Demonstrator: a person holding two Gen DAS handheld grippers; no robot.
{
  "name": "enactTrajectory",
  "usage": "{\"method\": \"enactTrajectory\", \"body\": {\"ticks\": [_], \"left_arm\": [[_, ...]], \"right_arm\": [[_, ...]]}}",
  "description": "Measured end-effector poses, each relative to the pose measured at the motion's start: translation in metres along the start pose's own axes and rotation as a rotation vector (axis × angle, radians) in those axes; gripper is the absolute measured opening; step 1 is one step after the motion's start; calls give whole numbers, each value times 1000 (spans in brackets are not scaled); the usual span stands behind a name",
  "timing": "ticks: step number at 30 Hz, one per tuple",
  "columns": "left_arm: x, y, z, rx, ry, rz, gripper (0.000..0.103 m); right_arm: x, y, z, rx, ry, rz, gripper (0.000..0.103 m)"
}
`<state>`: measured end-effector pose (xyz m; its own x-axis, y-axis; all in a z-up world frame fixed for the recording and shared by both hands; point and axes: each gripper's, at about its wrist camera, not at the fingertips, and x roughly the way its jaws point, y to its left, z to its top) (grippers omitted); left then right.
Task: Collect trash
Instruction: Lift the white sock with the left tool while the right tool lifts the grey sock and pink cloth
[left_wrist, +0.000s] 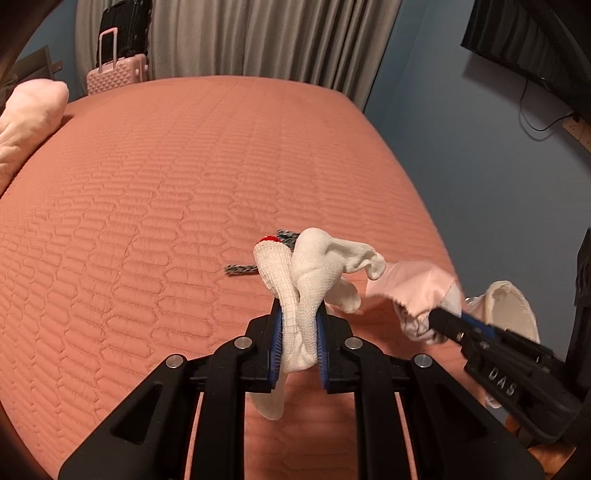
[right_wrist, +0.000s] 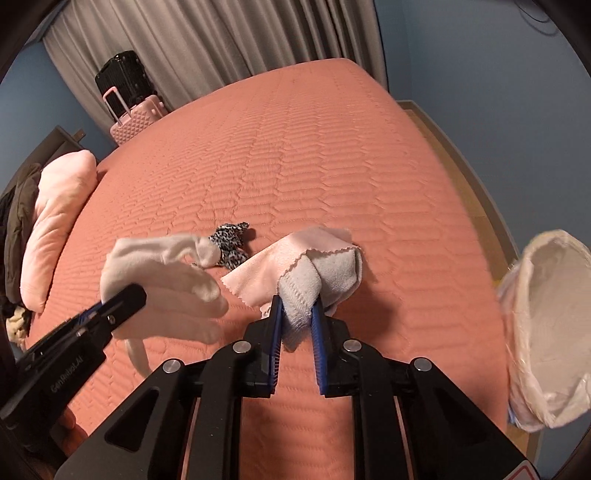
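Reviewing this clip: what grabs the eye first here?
Both grippers hold cloth above the salmon bedspread: the left gripper clamps a white sock, the right gripper a pink-and-grey cloth. A leopard-print scrap lies on the bed behind; a lined bin waits at right.

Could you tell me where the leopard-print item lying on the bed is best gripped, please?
Probably from above, at the raised bunched middle of the leopard-print item; it lies crumpled and low on the bedspread, so its thin ends offer little to pinch.

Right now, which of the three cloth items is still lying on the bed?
The leopard-print cloth: it rests on the bedspread, while the white sock and the pink cloth are each held up by fingers.
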<state>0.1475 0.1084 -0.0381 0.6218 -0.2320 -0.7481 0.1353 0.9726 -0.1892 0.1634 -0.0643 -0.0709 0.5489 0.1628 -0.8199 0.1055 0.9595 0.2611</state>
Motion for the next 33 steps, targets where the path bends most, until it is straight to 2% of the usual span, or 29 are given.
{"method": "enactTrajectory", "body": {"ticks": [4,9,12,15,17,22,30,31,33], "left_arm": [[-17,-20,-4,25,-26,-27,15],[-33,-41,-22,64,-31,-55,15],[-35,-48,-32,86,-24,-61,15],[-35,-52,-40,95,-10,-60,16],[-36,-53,-44,94,-5,-57,16],[-33,-55,-48,98,4,-41,16],[-16,-45,-50,85,35,-4,16],[-13,-43,-50,80,40,0,16],[-8,-40,-51,74,48,8,16]], "right_arm": [[-24,-11,-28,-12,23,-24,15],[-32,-30,-85,-4,98,-46,15],[-37,-40,-108,14,118,-39,20],[-44,-45,-112,26,94,-53,27],[-50,-48,-107,32,63,-56,36],[-40,-47,-84,12,43,-59,42],[15,-49,-72,-11,98,-79,40],[22,-51,-72,-10,111,-86,35],[33,-53,-73,0,132,-83,18]]}}
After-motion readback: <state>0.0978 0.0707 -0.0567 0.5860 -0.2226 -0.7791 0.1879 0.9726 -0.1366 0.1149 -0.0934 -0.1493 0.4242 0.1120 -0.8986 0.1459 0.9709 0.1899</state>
